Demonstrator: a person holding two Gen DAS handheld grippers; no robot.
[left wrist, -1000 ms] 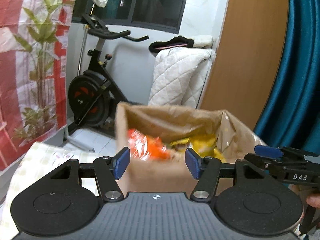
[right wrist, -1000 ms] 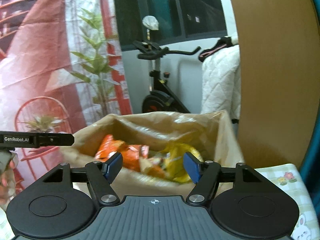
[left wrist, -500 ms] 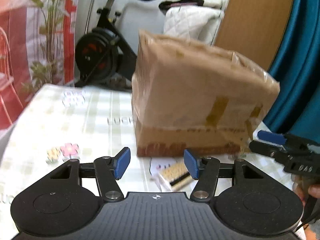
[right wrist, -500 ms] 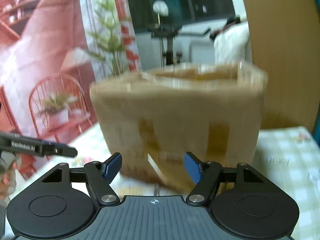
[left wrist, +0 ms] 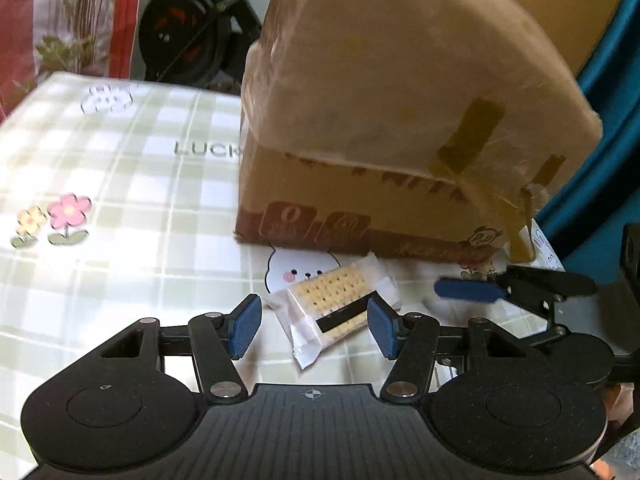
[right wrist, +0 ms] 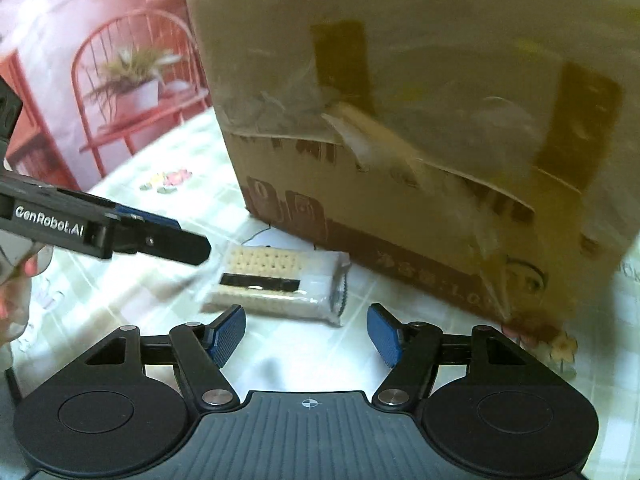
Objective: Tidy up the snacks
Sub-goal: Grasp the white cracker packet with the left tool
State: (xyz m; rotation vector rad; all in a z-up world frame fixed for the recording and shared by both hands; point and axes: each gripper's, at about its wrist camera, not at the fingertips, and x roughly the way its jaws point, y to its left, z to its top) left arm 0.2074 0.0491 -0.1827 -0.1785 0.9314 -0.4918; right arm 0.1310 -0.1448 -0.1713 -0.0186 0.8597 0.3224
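Checked tablecloth (left wrist: 120,184) fills my view, with the tall cardboard box (left wrist: 384,128) standing on it. I see the wrapped cracker packet (left wrist: 334,306) lying flat just in front of the box. My left gripper (left wrist: 314,326) has its tongs apart around the packet, not pressing it. My right gripper (right wrist: 306,336) is spread too, empty, packet just beyond.
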